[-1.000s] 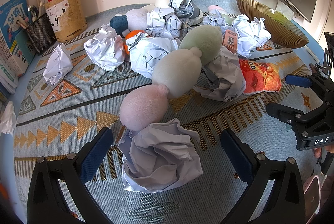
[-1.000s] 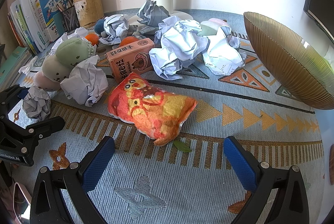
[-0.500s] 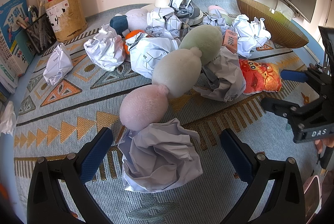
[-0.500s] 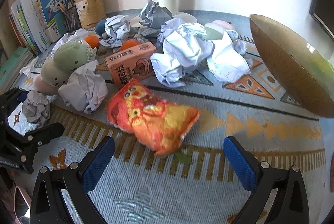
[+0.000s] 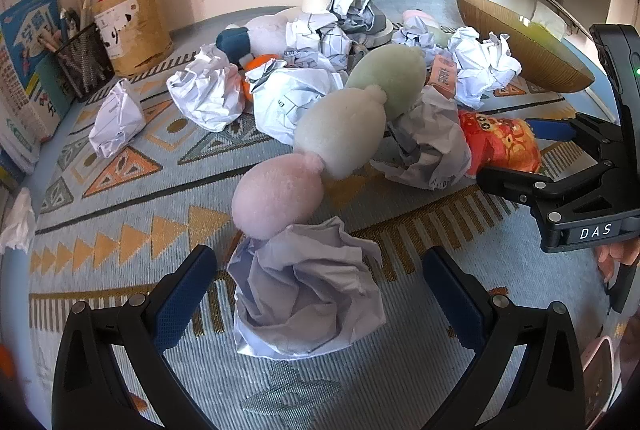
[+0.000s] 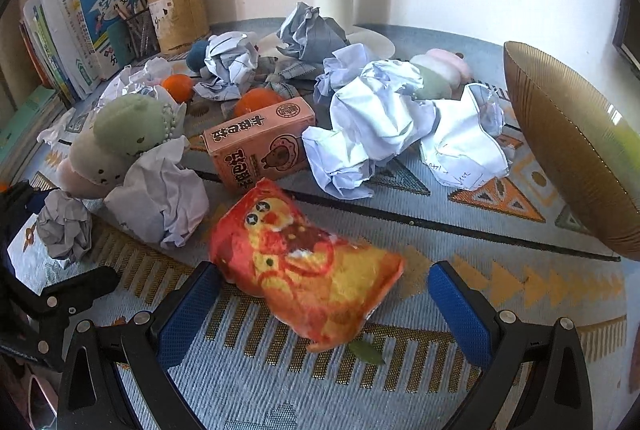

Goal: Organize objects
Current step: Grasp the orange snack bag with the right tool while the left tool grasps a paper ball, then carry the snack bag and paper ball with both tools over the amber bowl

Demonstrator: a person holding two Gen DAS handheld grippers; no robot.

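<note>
My right tongs (image 6: 320, 304) are spread wide with the orange snack bag (image 6: 306, 276) lying between their blue pads, its near corner just ahead of them and nothing pinched yet. My left tongs (image 5: 320, 294) stand equally wide, straddling a grey crumpled paper ball (image 5: 306, 288) that sits on the patterned mat (image 5: 120, 230) untouched by either pad. I judge this as the reach-in step of the tidying: both tongs are set around a first pick, neither closed. The next move, I think, calls for sliding the right pair a little further forward so the pads meet the bag's middle rather than its corner, then squeezing gently.

The bag looks puffy and soft, crinkled, printed with a cartoon face, lying flat and slightly skewed to my left. Beyond it, ahead and left, sits a pink carton (image 6: 258, 145); a ribbed brown bowl (image 6: 568, 145) tilts at far right, a likely destination, though I cannot be sure.
</note>
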